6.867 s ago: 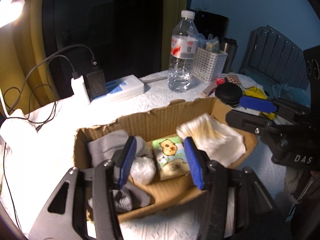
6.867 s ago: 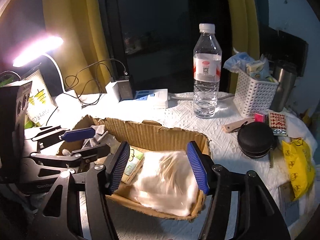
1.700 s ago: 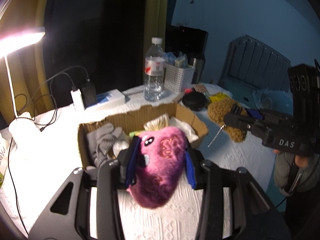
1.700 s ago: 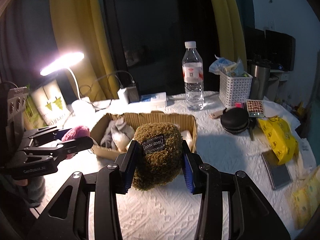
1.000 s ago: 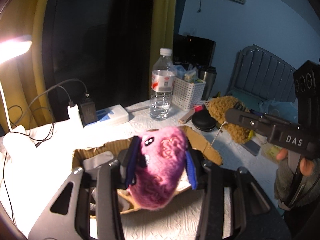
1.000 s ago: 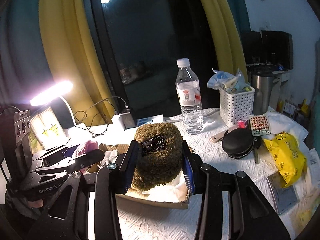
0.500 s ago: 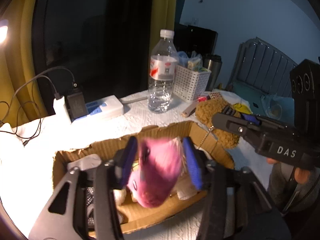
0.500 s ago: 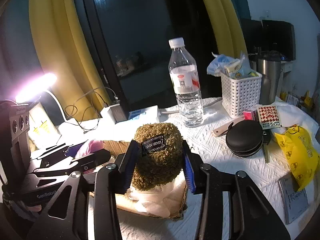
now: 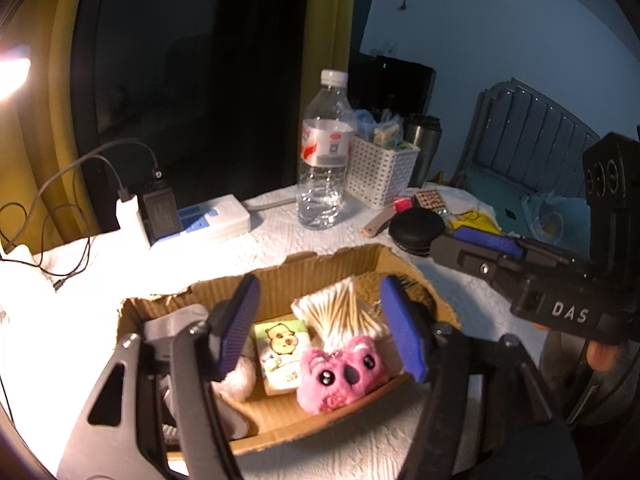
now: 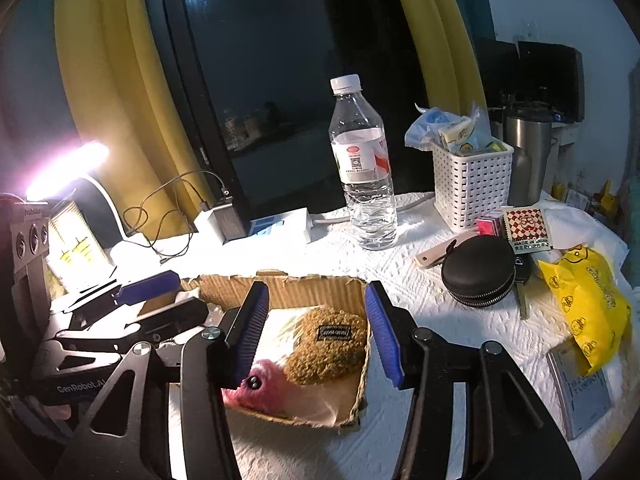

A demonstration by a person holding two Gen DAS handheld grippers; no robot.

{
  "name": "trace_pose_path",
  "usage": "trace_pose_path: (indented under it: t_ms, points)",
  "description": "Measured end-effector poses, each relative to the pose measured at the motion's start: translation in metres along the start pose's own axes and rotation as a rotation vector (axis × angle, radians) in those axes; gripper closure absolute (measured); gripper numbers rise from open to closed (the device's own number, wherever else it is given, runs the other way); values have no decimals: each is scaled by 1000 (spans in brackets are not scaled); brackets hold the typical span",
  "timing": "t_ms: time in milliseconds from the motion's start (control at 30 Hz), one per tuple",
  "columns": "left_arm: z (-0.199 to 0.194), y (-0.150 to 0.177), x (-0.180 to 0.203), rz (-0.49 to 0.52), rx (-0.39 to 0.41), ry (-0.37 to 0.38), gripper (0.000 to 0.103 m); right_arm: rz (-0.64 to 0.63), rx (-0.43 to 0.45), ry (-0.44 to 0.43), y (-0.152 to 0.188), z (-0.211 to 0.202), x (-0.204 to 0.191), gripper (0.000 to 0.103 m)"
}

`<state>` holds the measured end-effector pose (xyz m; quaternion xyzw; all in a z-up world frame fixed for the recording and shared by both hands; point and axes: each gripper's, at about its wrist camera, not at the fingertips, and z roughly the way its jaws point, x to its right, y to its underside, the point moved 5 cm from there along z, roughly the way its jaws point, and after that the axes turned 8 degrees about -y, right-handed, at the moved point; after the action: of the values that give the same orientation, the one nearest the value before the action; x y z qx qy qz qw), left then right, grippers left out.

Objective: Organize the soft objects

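Observation:
An open cardboard box (image 9: 320, 268) holds a pink plush toy (image 9: 342, 376), a cartoon tissue pack (image 9: 282, 350), a bag of cotton swabs (image 9: 340, 312) and grey socks (image 9: 172, 324). My left gripper (image 9: 320, 332) hovers over the box with its jaws opening; the pink plush lies below, free of the pads. In the right wrist view a brown curly plush (image 10: 328, 344) rests in the box (image 10: 304, 288) beside the pink plush (image 10: 256, 392). My right gripper (image 10: 318, 332) is above it, jaws opening, pads clear of the toy. Each gripper shows in the other's view.
Behind the box stand a water bottle (image 10: 364, 168), a white basket (image 10: 472, 184), a steel tumbler (image 10: 528, 152) and a power strip with chargers (image 9: 200, 216). A black round case (image 10: 478, 276) and a yellow bag (image 10: 588, 304) lie right. A lamp (image 10: 68, 168) glows left.
Both grippers were shut on their plush toys; now both have widened and let go. The pink plush and the brown plush have dropped into the box.

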<state>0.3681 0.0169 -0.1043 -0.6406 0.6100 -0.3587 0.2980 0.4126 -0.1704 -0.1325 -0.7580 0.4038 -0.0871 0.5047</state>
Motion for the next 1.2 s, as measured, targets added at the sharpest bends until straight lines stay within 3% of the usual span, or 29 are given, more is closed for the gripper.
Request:
trace_pose_path:
  t_ms: [1200]
  points:
    - [-132,28,5,25,118,-17,38,-94,21,32,34,-88,-80,50]
